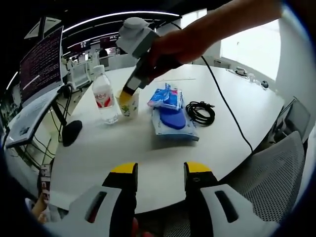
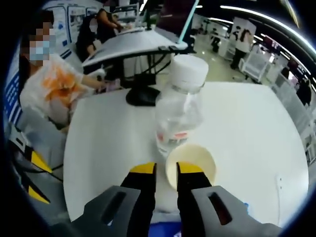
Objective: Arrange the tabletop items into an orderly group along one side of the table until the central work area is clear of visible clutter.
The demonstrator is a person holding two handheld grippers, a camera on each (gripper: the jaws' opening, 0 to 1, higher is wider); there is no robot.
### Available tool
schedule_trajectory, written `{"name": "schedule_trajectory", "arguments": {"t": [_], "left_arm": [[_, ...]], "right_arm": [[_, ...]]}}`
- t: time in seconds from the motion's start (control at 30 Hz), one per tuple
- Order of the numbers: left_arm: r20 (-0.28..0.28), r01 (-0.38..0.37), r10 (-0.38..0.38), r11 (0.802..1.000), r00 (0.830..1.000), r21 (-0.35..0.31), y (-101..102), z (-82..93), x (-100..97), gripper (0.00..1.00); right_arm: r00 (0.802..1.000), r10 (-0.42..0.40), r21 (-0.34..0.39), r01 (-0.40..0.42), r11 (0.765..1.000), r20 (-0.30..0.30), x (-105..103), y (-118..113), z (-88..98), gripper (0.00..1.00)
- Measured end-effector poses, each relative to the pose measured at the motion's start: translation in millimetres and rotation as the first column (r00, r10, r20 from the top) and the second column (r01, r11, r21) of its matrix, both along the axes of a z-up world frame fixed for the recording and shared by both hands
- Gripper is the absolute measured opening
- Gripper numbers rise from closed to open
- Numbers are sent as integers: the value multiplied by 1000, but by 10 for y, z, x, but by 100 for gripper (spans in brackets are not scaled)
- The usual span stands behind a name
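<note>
On the round white table (image 1: 148,158) a clear water bottle (image 1: 103,96) stands upright beside a pale yellow paper cup (image 1: 131,108). Held by a hand from above, my right gripper (image 1: 129,93) pinches the cup's rim. In the right gripper view, the right gripper (image 2: 166,170) has the cup (image 2: 197,165) wall between its narrow jaws, one jaw inside, and the bottle (image 2: 178,113) touches the cup behind. A blue snack packet (image 1: 167,96) lies on a blue wipes pack (image 1: 173,123), with a coiled black cable (image 1: 200,112) beside them. My left gripper (image 1: 160,170) hangs open above the near table edge.
A monitor (image 1: 42,64) on a stand and a black base (image 1: 71,132) sit off the table's left side. A grey mesh chair (image 1: 276,173) stands at the right. A seated person (image 2: 54,84) is beyond the table's far edge. A thin cable (image 1: 227,106) runs across the table.
</note>
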State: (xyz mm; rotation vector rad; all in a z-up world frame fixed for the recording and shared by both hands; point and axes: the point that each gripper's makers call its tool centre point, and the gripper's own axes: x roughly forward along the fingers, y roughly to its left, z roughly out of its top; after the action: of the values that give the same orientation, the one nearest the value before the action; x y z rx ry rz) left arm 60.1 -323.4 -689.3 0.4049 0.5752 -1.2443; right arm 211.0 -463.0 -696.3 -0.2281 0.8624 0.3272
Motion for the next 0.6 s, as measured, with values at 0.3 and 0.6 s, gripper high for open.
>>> {"name": "schedule_trajectory", "arguments": {"t": [0.3, 0.6], "left_arm": [[-1, -14, 14, 1000, 1000, 15, 18, -25, 23, 36], [6, -23, 23, 999, 1000, 34, 42, -48, 35, 36]], "right_arm": [[998, -17, 26, 15, 1000, 63, -113, -42, 207, 15], [991, -80, 70, 73, 995, 110, -341, -129, 322, 15]]}}
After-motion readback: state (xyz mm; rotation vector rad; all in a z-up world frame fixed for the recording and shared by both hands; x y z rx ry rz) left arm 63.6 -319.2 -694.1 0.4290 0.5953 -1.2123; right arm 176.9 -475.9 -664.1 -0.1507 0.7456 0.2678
